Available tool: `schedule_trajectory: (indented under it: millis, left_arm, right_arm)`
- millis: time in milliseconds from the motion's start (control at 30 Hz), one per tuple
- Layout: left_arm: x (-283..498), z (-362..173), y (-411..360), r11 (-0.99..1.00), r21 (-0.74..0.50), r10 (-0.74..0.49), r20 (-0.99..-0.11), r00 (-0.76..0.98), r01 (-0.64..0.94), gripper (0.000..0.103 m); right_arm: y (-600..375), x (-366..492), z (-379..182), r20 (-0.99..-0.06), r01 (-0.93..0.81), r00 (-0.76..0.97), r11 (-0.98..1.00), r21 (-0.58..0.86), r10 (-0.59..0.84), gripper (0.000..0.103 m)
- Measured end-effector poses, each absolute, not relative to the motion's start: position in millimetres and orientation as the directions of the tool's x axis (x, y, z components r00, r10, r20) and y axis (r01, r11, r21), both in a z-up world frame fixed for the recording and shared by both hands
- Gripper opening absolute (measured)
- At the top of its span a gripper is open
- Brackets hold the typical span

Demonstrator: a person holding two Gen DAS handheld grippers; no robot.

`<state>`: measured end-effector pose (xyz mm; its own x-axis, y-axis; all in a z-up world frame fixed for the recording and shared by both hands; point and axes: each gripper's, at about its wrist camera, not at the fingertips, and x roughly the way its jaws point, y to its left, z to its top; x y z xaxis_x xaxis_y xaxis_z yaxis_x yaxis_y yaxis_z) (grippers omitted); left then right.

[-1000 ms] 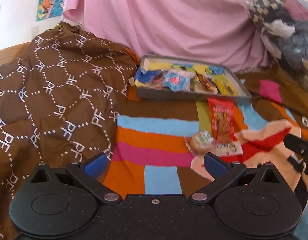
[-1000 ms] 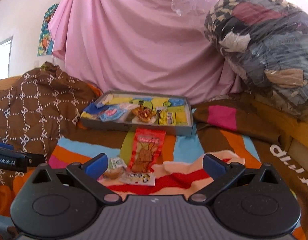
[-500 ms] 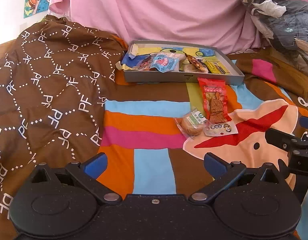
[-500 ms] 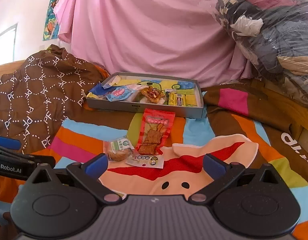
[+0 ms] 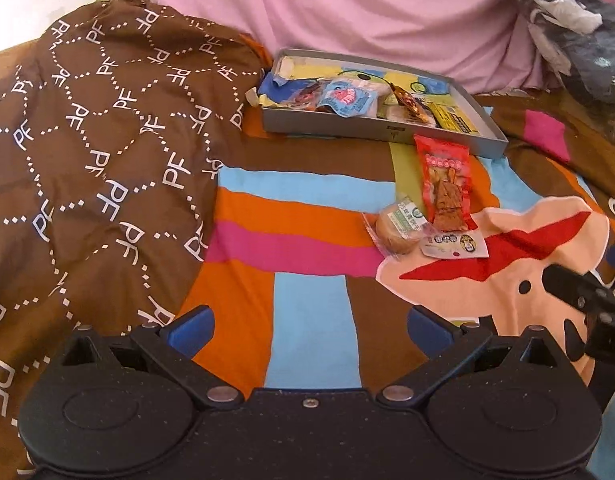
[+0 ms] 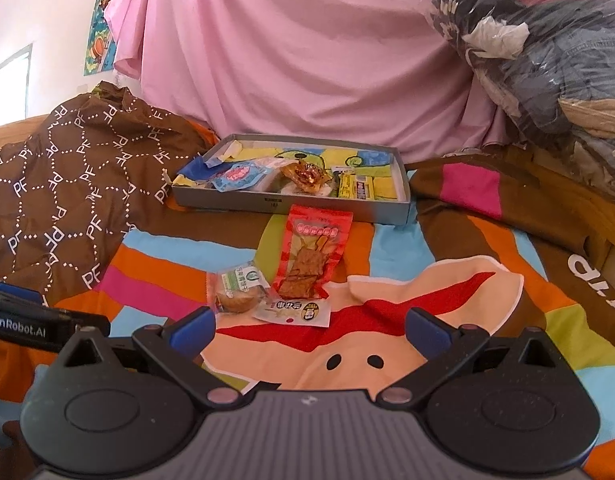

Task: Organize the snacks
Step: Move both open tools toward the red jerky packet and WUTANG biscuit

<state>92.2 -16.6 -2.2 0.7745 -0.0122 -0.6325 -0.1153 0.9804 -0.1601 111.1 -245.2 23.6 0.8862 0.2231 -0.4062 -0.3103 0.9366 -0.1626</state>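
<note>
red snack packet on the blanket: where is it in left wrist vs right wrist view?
Left wrist: red snack packet sits right of centre, just below the grey tray's near wall.
Right wrist: red snack packet sits at centre, in front of the grey tray.
Shared landmark: the round bun packet lies beside the red packet's lower left in both views.

Left gripper (image 5: 309, 326) body: speckled black, two round discs, silver rivets, centre screw.
Left fingers (image 5: 191, 326): blue pads on black linkages.
Right gripper (image 6: 309, 326) body: ribbed grey centre, black discs, pinkish rivets.
Left gripper side marking: white "GenRobot.AI".
</note>
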Motion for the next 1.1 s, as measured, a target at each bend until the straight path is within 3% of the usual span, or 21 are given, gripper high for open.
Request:
schedule_trajectory:
  millis: [400, 933, 1100]
  left_arm:
    - [121, -8, -18, 0.972, -0.204, -0.056, -0.687, 0.724, -0.119, 0.102]
    - [158, -14, -26, 0.997, -0.046, 0.011, -0.687, 0.727, -0.058, 0.102]
    - [176, -13, -33, 1.0, 0.023, 0.016, -0.669, 0.743, -0.001, 0.102]
  right_arm:
    - [-247, 120, 15, -0.439, -0.298, 0.874, 0.943, -0.146, 0.208, 0.103]
    - [-247, 126, 7, -0.43, -0.331, 0.868, 0.935, -0.13, 0.248, 0.103]
    - [-258, 136, 4, -0.476, -0.319, 0.836, 0.947, -0.019, 0.272, 0.103]
